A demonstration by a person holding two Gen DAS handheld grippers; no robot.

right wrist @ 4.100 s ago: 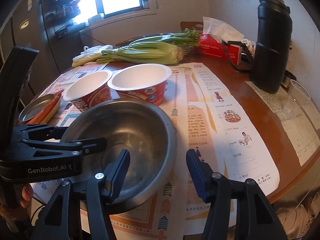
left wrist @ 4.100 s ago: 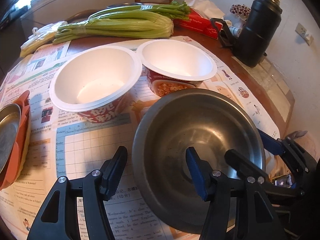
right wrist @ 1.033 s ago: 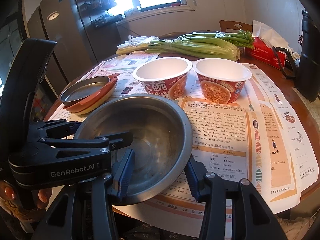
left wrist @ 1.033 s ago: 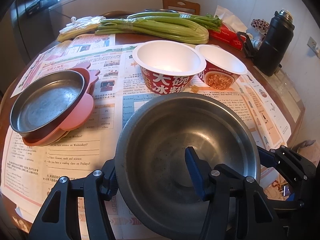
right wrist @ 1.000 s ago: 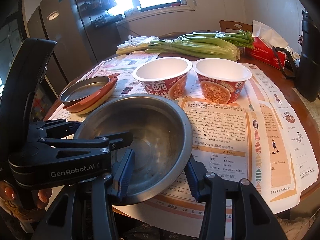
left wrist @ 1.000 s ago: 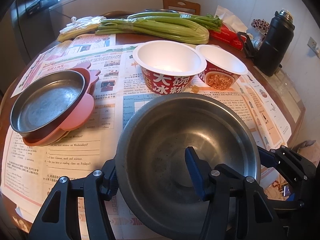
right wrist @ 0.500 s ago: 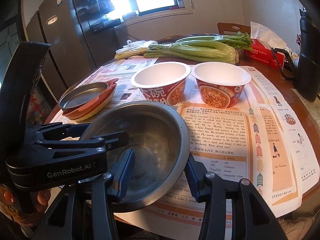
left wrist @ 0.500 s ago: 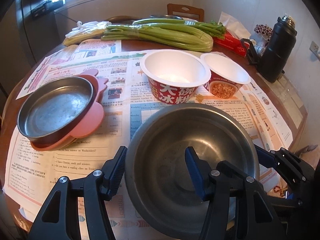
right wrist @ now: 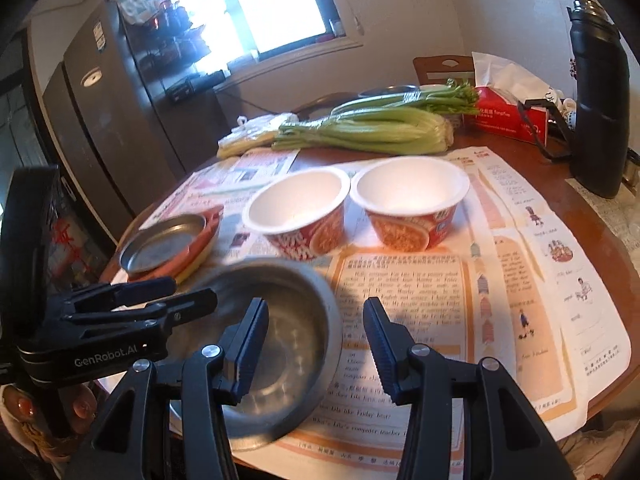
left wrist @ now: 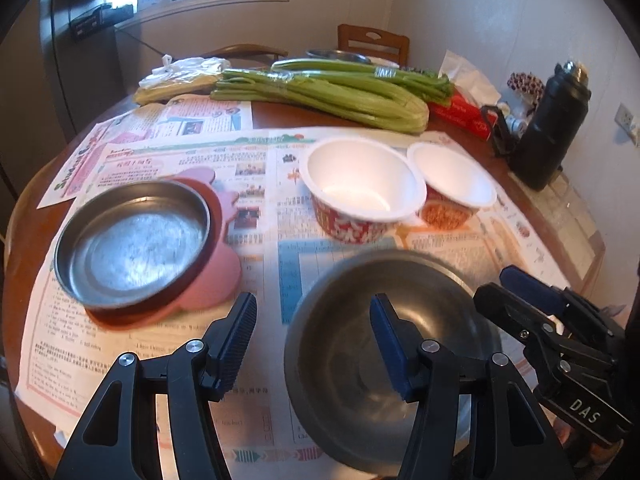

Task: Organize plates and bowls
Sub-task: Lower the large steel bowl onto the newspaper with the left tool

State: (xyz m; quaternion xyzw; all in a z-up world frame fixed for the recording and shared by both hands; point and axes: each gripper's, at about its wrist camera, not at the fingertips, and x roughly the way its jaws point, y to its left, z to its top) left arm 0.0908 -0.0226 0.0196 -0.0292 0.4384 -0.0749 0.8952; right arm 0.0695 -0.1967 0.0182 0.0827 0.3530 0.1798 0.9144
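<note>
Left wrist view, steel bowl [left wrist: 360, 344] straddled by left gripper [left wrist: 312, 344]

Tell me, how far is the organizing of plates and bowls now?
Done: the steel plate sits on the pink plates. In hand: the left gripper and right gripper straddle the rim of the steel bowl, neither clearly clamping. Left: that bowl and the two paper bowls, side by side, are not yet stacked.

Grey steel bowl [left wrist: 384, 320], dull sheen inside. Steel plate [left wrist: 132, 242] stacked on pink plate [left wrist: 224, 276]. Two noodle cups [left wrist: 362, 196], white inside, red printed outsides. Newspaper [right wrist: 400, 280] printed in orange, pink and blue panels. Green celery [left wrist: 332, 94], far. Black flask [left wrist: 554, 124], far right. Red tissue box [right wrist: 508, 118].
</note>
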